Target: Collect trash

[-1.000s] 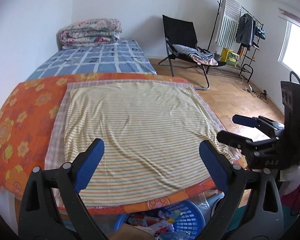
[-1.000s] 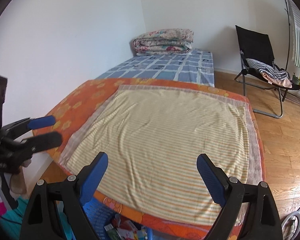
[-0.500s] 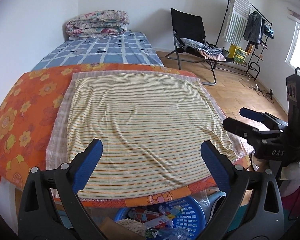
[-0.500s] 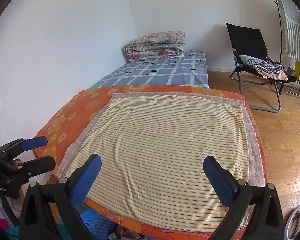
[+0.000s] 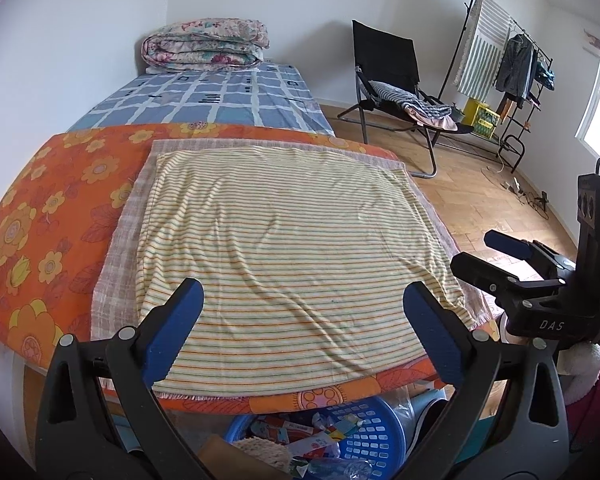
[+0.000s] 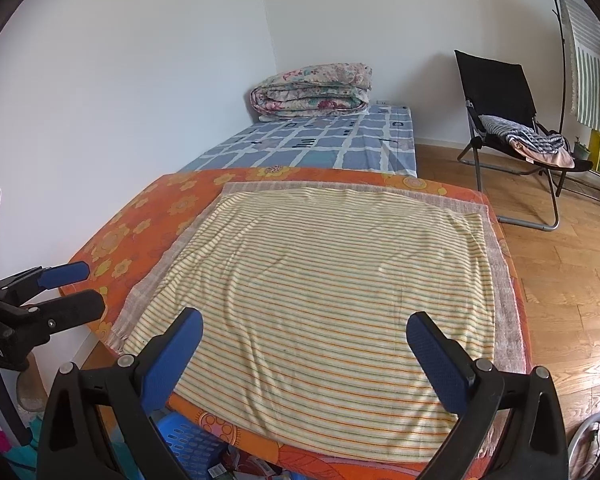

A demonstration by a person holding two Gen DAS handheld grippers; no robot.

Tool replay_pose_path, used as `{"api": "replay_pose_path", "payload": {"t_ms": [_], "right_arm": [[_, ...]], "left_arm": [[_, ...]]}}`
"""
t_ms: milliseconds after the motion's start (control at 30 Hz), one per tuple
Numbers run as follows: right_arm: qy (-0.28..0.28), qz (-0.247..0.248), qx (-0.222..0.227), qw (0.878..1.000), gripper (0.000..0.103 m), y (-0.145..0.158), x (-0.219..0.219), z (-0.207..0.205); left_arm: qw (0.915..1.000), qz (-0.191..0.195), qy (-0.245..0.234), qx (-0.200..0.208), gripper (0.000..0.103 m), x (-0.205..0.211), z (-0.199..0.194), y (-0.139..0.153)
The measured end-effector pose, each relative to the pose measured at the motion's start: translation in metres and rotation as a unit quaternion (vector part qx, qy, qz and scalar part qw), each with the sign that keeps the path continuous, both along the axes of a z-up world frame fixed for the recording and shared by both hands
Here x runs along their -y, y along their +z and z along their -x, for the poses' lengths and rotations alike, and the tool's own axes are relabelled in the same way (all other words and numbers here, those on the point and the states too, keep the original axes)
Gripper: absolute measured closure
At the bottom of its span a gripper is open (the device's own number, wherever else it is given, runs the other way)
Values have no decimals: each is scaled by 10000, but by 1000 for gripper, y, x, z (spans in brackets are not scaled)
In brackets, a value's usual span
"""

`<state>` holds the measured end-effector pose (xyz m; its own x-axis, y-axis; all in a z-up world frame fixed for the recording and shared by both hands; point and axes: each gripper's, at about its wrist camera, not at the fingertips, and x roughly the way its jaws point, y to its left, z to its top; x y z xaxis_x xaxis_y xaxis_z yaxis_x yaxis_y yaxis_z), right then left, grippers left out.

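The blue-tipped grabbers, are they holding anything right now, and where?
No. The left gripper and the right gripper both stand wide open with nothing between their blue pads, only the yellow striped cloth lying spread out beyond them.

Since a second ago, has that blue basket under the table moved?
No. The basket sits tucked under the front edge of the orange cloth exactly as before; only the camera's view has shifted slightly.
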<state>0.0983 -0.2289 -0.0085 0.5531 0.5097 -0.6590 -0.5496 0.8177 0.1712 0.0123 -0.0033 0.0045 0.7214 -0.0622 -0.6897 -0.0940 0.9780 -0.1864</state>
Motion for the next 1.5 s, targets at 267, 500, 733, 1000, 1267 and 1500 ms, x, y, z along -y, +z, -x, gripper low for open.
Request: {"api": "replay_pose_path", "payload": {"t_ms": [267, 500, 733, 1000, 1267, 1500], "right_arm": [[57, 65, -11, 10000, 0, -2, -2, 2], [12, 59, -41, 10000, 0, -4, 0, 1], [0, 66, -81, 9999, 0, -7, 3, -2], [35, 102, -125, 9999, 0, -10, 3, -3], [43, 119, -125, 9998, 0, -12, 3, -2], [51, 121, -136, 9998, 0, -12, 2, -3]], "left_arm": [[10000, -11, -12, -6, 1, 0, 0, 0], [10000, 5, -10, 1, 1, 0, 0, 0], [10000, 7, -9, -4, 1, 0, 0, -1], [10000, 30, -17, -20, 1, 0, 0, -2], [10000, 22, -9, -15, 1, 1, 0, -2], [10000, 33, -13, -18, 1, 0, 0, -2]]}}
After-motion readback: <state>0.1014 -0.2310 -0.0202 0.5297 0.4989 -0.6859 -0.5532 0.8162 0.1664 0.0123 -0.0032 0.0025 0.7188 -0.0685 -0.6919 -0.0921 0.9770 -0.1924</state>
